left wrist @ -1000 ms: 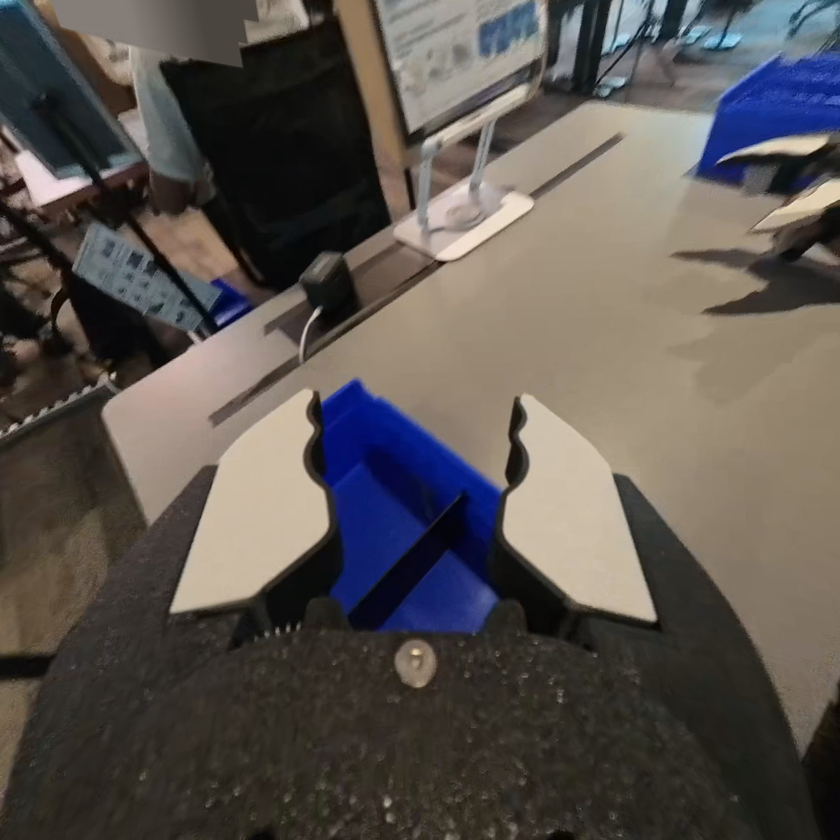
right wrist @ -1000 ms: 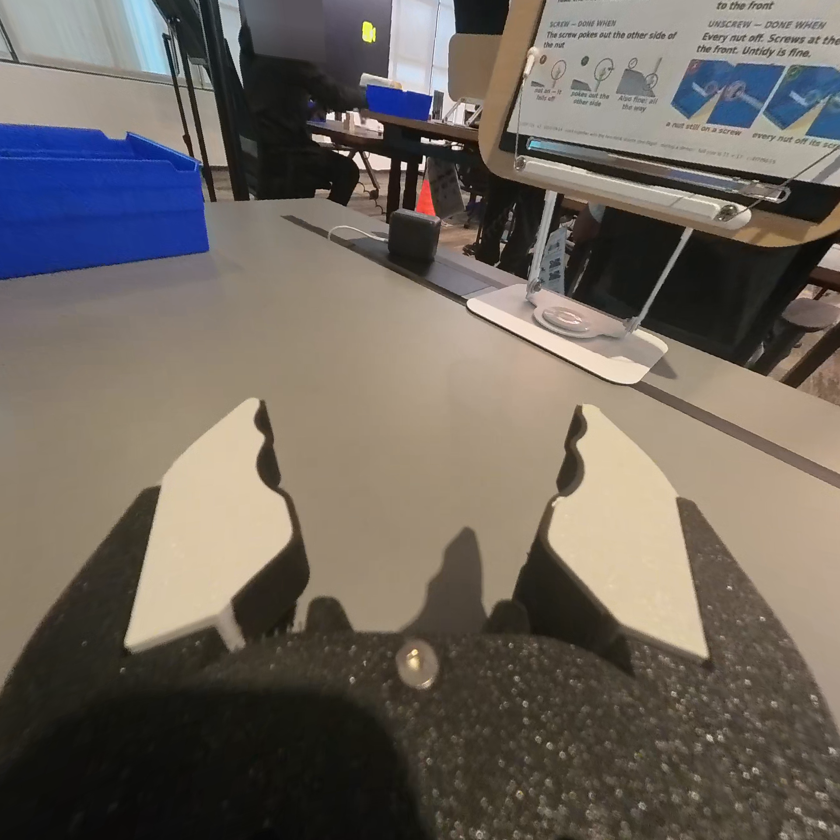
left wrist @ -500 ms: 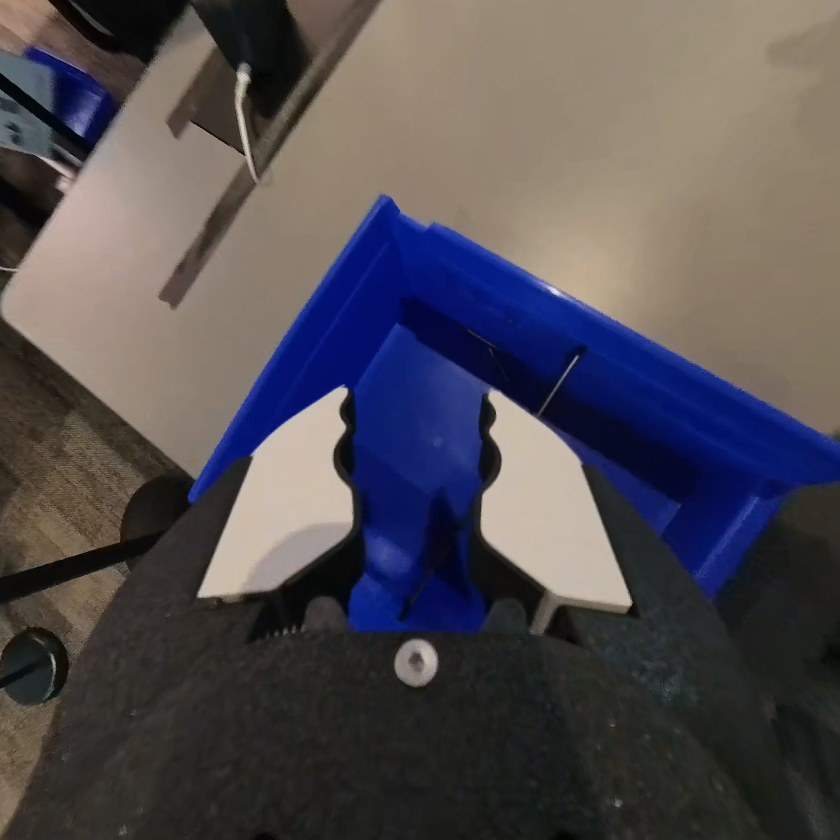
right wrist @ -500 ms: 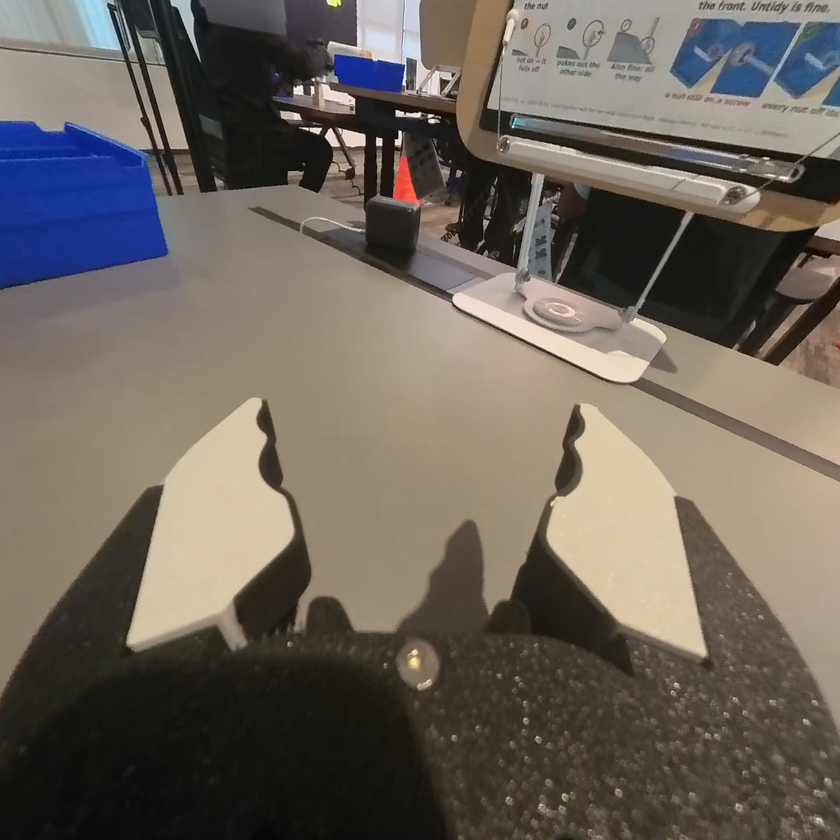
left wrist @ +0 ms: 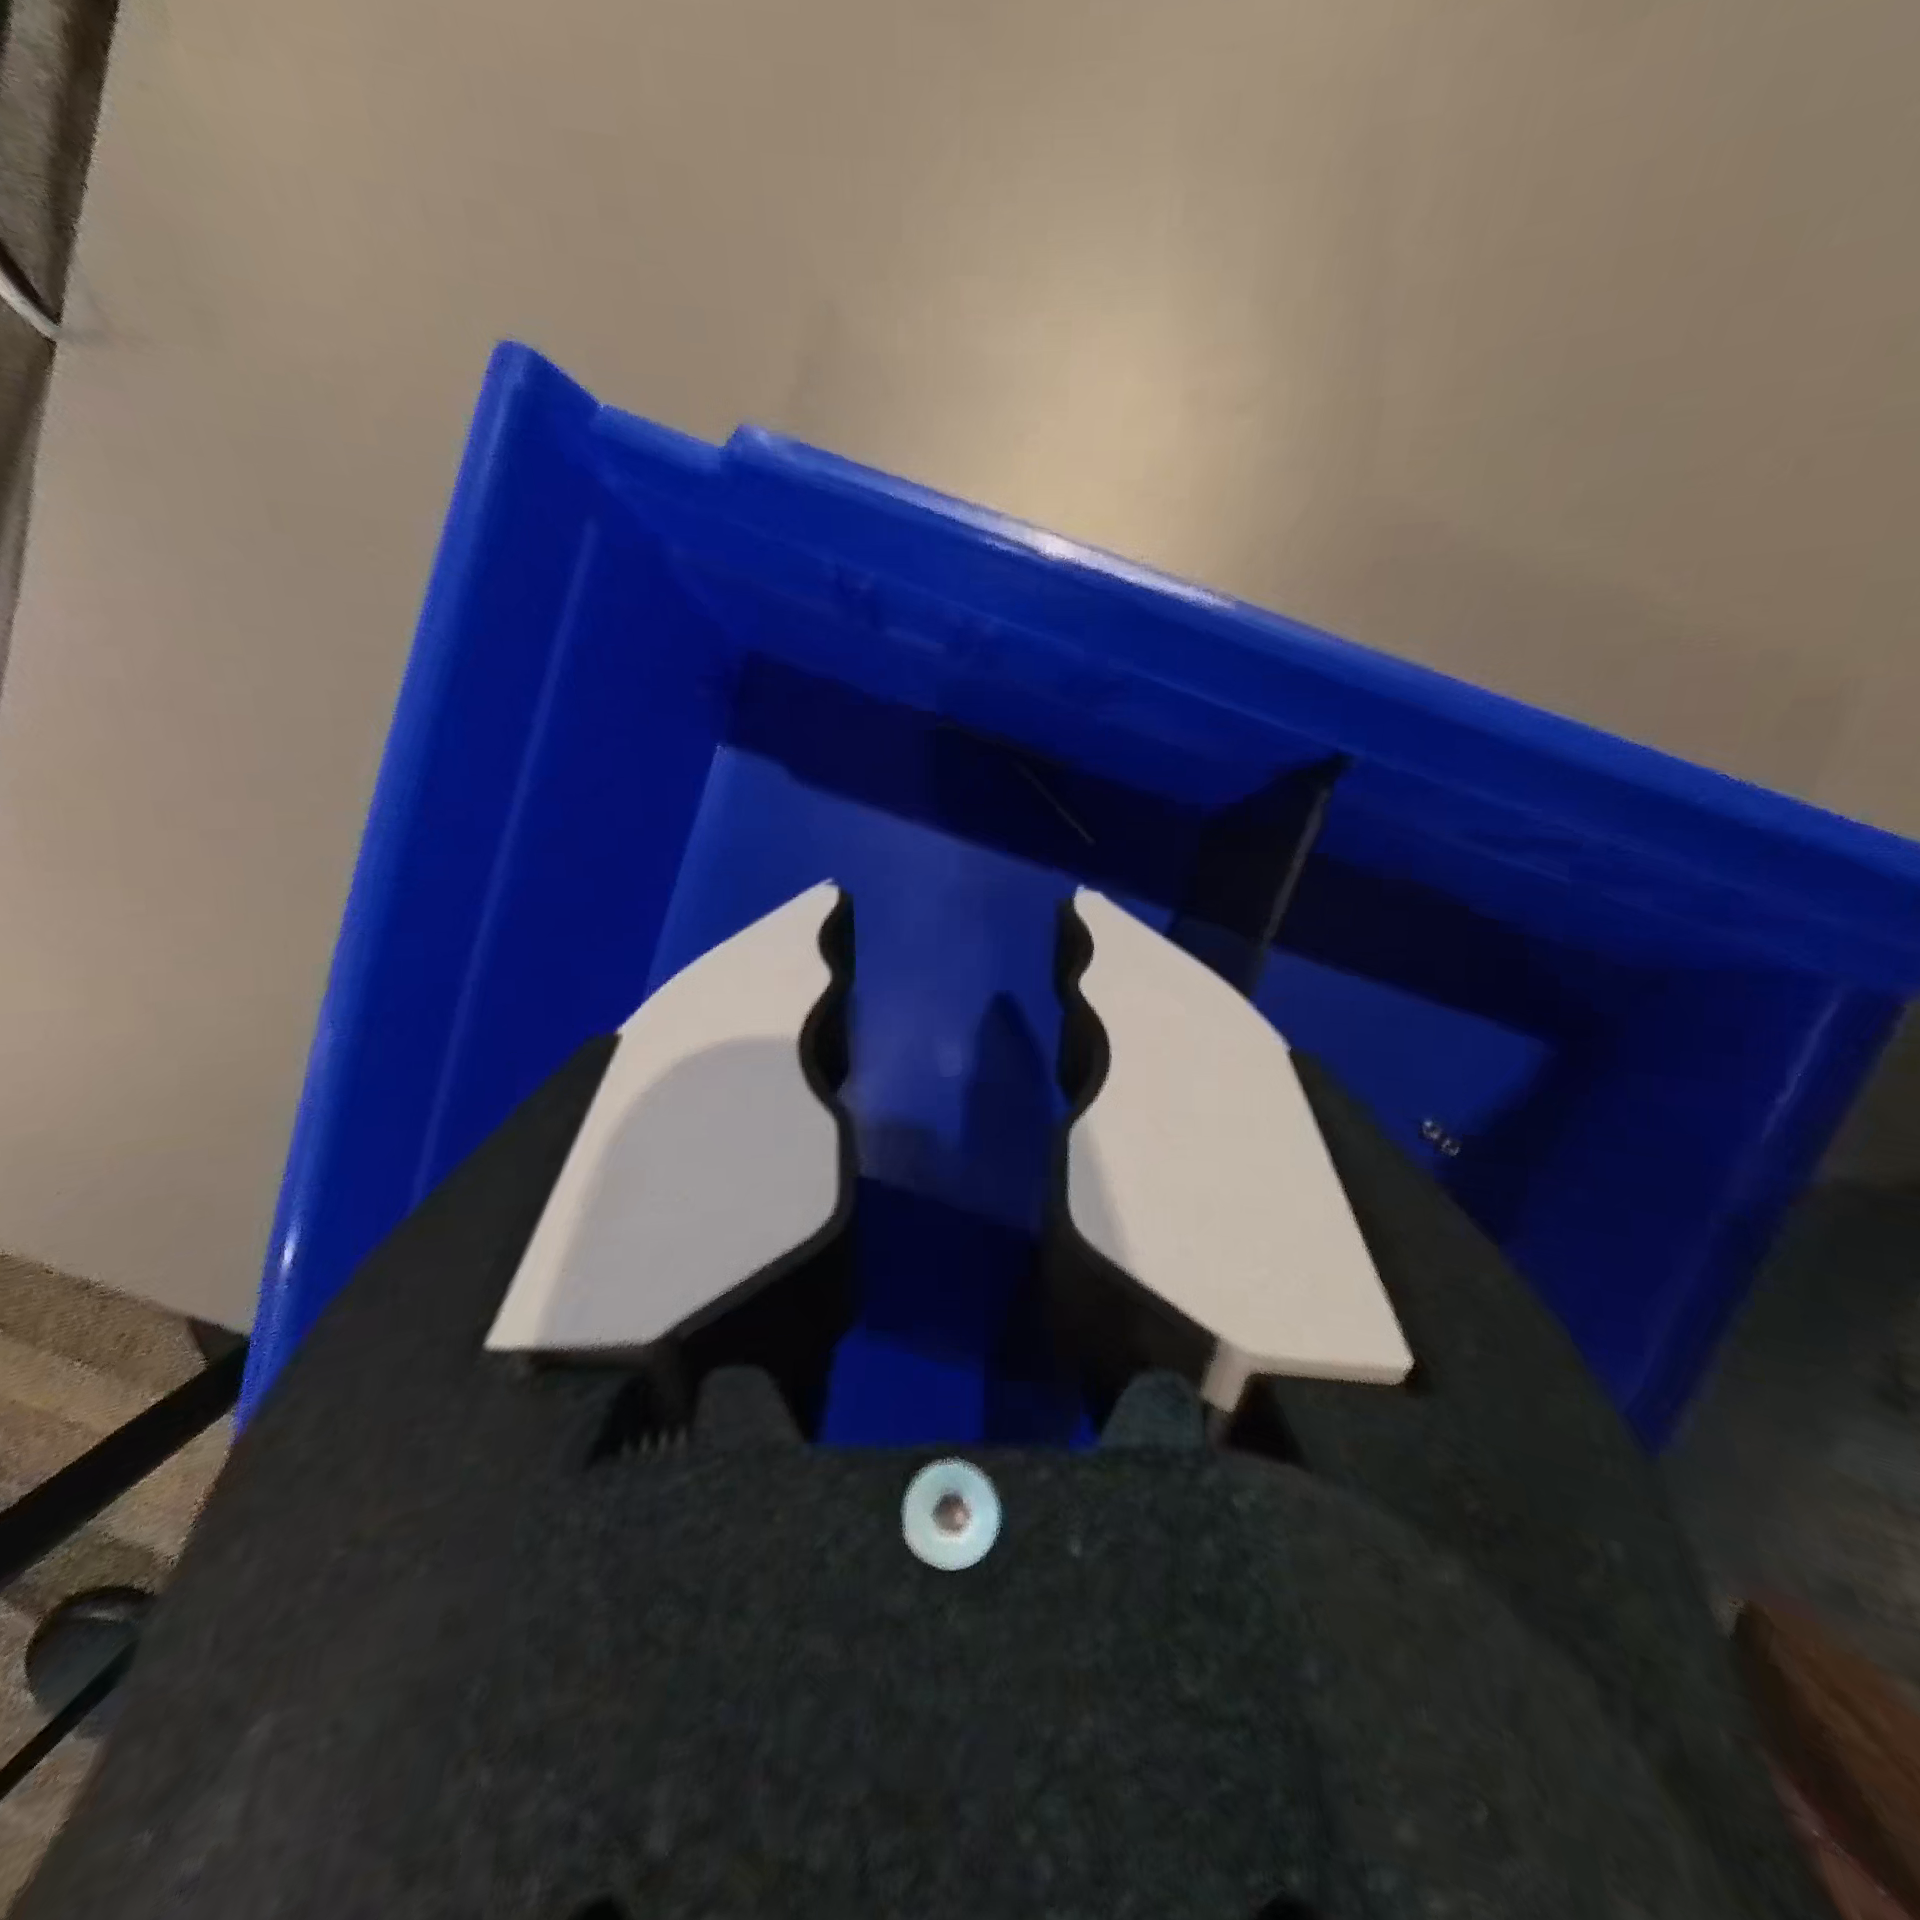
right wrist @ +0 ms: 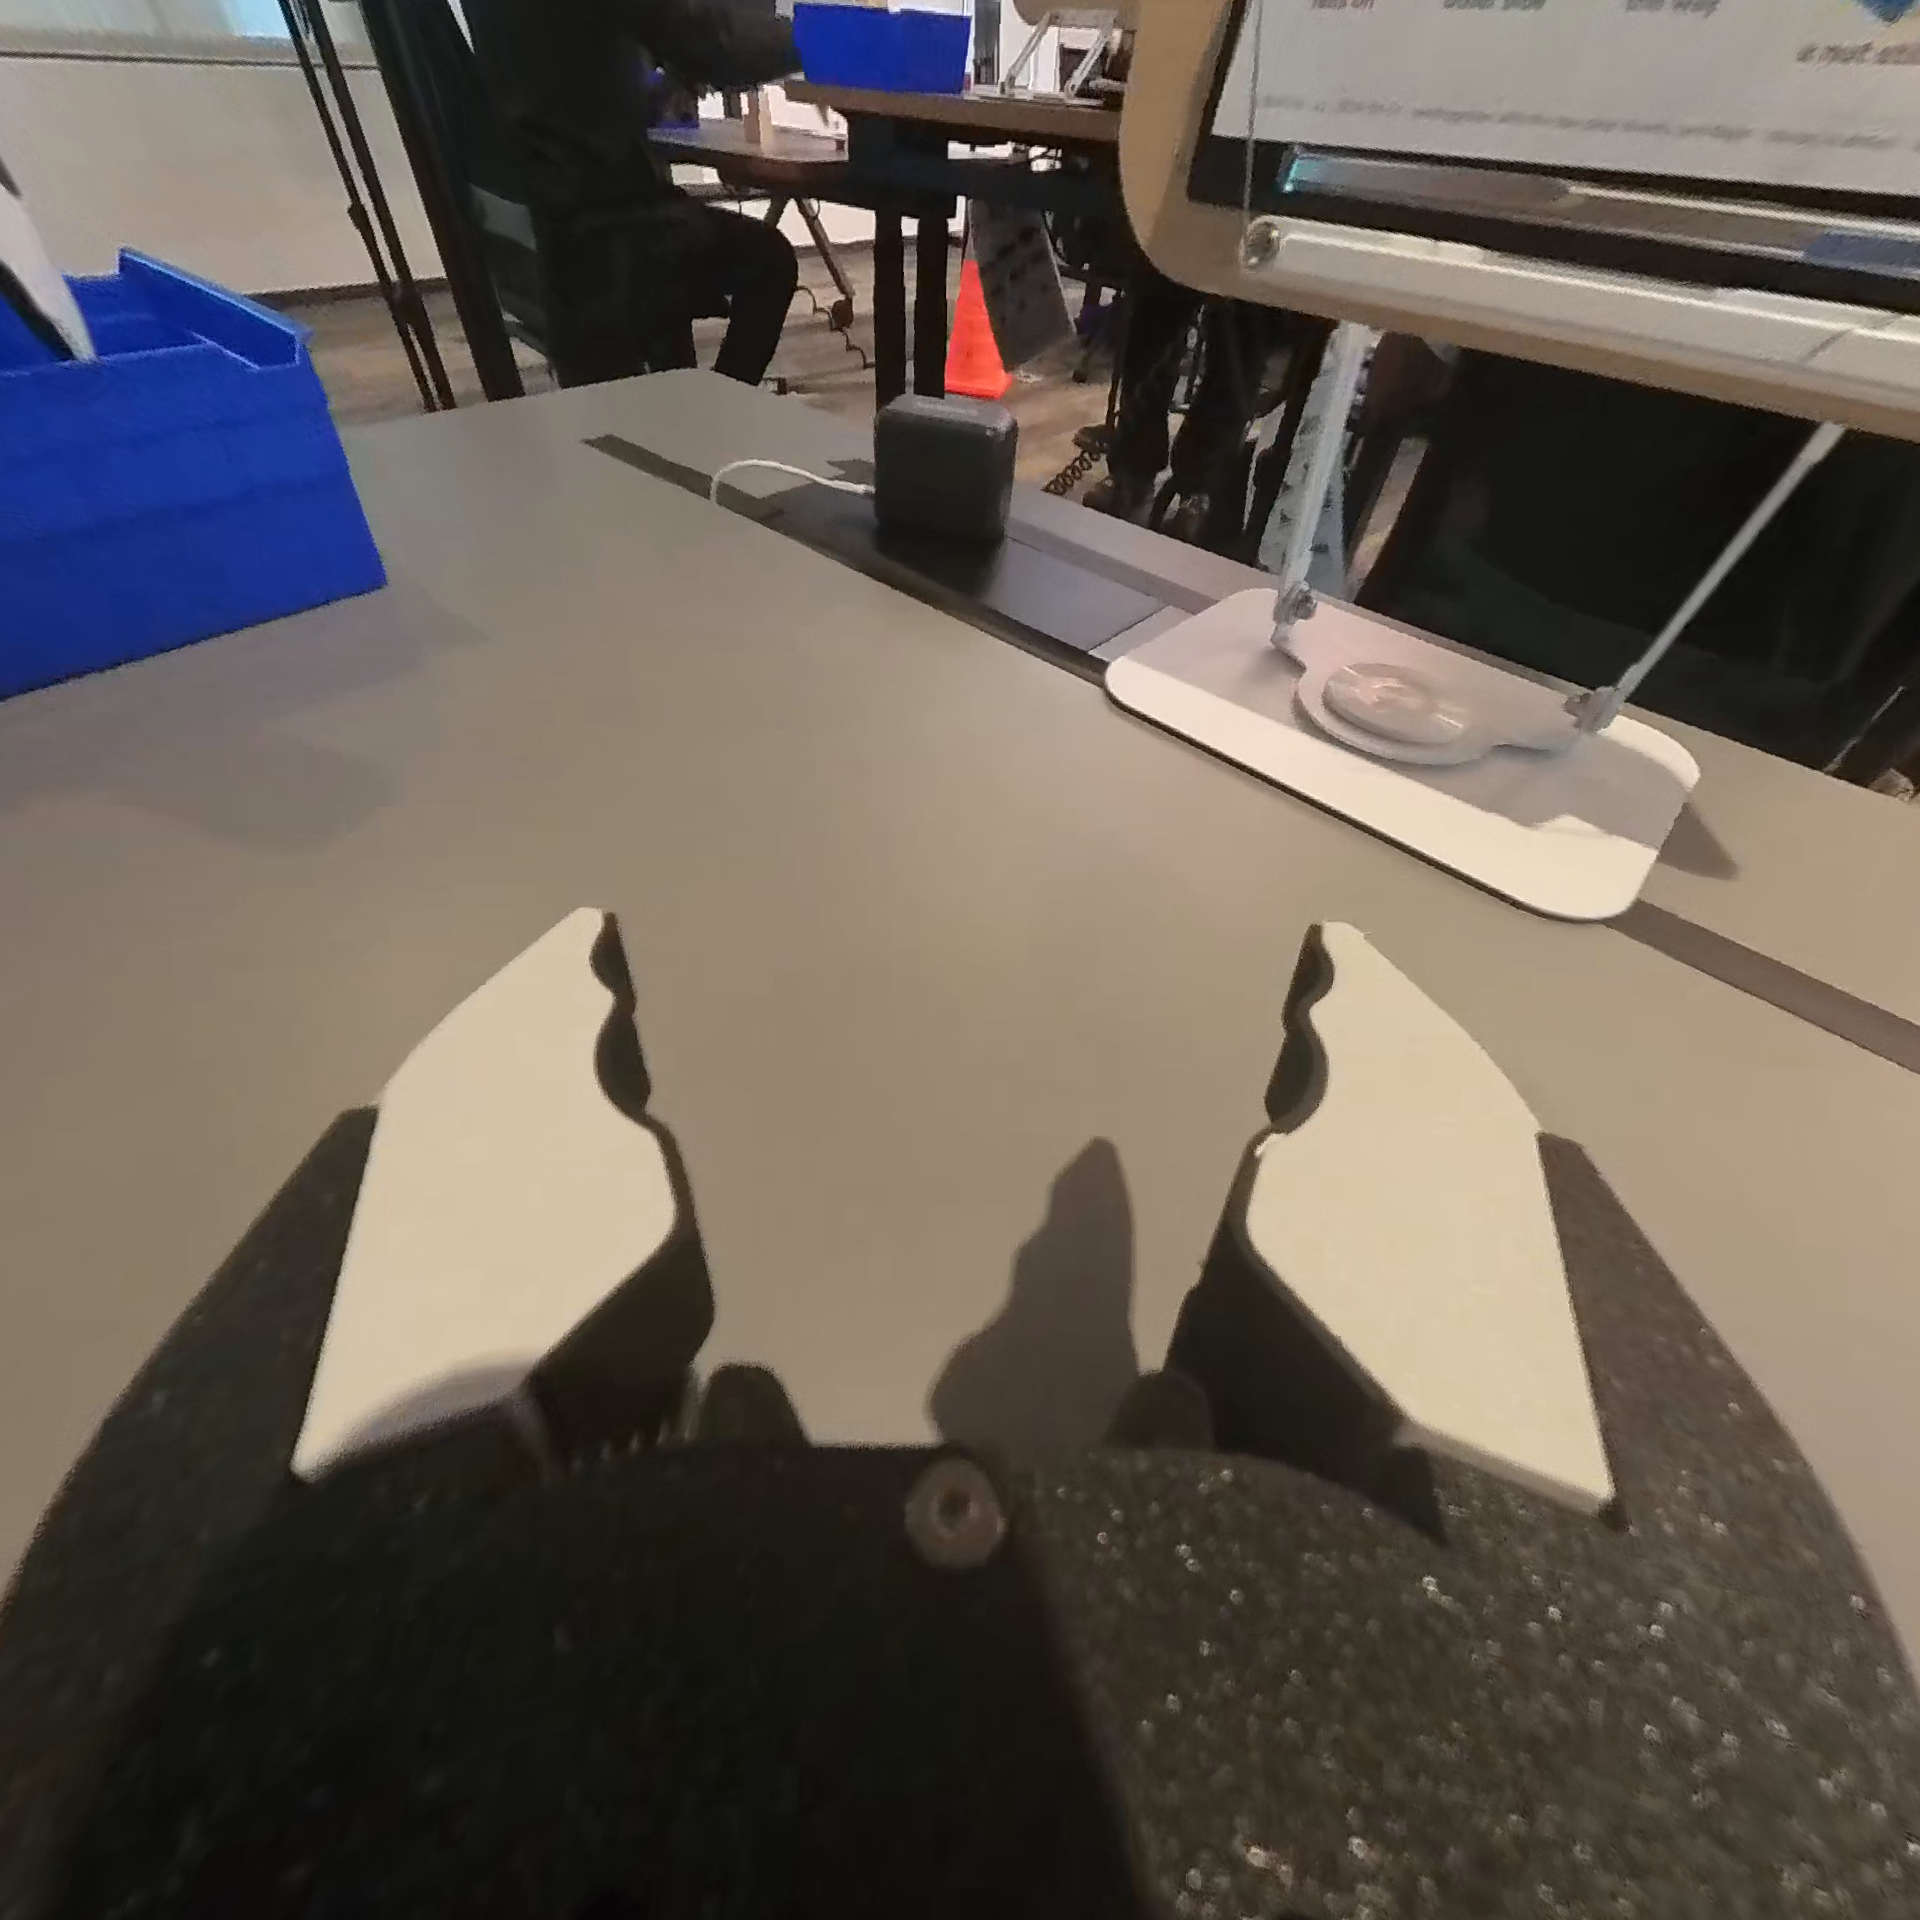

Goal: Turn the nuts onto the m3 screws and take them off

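Observation:
My left gripper (left wrist: 956, 914) points down into a blue bin (left wrist: 540, 790). Its jaws stand a narrow gap apart with nothing between them, over the bin's left compartment. A dark divider (left wrist: 1288, 862) splits the bin. Two tiny shiny bits (left wrist: 1440, 1135), perhaps nuts, lie in the right compartment. I cannot make out any screws. My right gripper (right wrist: 961, 935) is wide open and empty, low over the grey table (right wrist: 883, 810). The bin also shows in the right wrist view (right wrist: 156, 520) at far left, with a white fingertip (right wrist: 36, 281) of the left gripper above it.
A black charger cube (right wrist: 943, 468) with a white cable sits on a dark strip along the table's far side. A white stand base (right wrist: 1507, 831) holds up an instruction board (right wrist: 1558, 135) at the right. A seated person (right wrist: 644, 208) and other tables are behind.
My left gripper has tipped down over the blue bin and come closer, and its jaws have narrowed. My right gripper has drifted forward and left, still open.

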`<action>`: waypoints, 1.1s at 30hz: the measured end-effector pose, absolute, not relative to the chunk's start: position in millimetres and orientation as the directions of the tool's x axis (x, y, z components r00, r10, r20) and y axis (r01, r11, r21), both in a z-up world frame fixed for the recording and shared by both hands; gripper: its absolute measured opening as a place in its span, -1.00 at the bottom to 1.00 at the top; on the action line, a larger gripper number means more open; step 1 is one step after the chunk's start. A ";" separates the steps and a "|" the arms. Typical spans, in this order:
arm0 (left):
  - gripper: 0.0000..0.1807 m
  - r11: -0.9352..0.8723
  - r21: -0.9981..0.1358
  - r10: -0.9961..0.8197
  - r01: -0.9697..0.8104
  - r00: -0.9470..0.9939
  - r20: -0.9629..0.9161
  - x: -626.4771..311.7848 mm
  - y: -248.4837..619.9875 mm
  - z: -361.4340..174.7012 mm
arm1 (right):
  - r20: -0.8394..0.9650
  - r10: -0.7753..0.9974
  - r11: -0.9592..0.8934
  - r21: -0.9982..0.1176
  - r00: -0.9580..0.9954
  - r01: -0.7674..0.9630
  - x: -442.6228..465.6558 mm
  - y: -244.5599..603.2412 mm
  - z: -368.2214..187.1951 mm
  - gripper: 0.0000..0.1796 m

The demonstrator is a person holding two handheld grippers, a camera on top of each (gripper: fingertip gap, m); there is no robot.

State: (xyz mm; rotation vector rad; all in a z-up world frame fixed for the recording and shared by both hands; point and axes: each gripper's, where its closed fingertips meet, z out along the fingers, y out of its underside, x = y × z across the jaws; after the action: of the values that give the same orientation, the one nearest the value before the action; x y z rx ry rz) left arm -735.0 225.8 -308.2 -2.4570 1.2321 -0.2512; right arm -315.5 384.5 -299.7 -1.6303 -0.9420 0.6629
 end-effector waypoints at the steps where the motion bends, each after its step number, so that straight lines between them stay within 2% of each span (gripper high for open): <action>1: -0.59 -0.547 -0.410 -0.799 -0.730 0.601 -0.005 -732.4 227.7 -310.6 | 0.046 0.847 -0.102 -0.964 0.529 0.247 -317.7 384.8 -300.4 0.31; 8: -0.70 -0.667 -0.379 -0.699 -0.642 0.715 0.018 -728.0 235.2 -333.6 | 0.053 0.840 -0.117 -0.954 0.540 0.275 -319.9 385.6 -298.6 0.30; 16: -0.75 -0.788 -0.309 -0.595 -0.532 0.787 0.162 -722.3 231.5 -350.1 | 0.062 0.834 -0.112 -0.954 0.548 0.277 -316.6 384.8 -291.5 0.29; 25: -0.70 -0.819 -0.171 -0.573 -0.548 0.792 0.209 -715.4 222.7 -372.8 | 0.081 0.828 -0.101 -0.952 0.555 0.290 -314.6 384.7 -289.0 0.29; 33: -0.69 -0.829 -0.130 -0.558 -0.544 0.790 0.255 -706.3 224.0 -381.4 | 0.097 0.824 -0.090 -0.950 0.558 0.299 -316.4 386.2 -286.8 0.29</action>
State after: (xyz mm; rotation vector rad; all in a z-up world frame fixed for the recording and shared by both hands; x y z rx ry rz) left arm -706.3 224.0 -381.4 -2.9250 0.9012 -0.4404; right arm -316.4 386.2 -286.8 -1.6567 -0.9568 0.5767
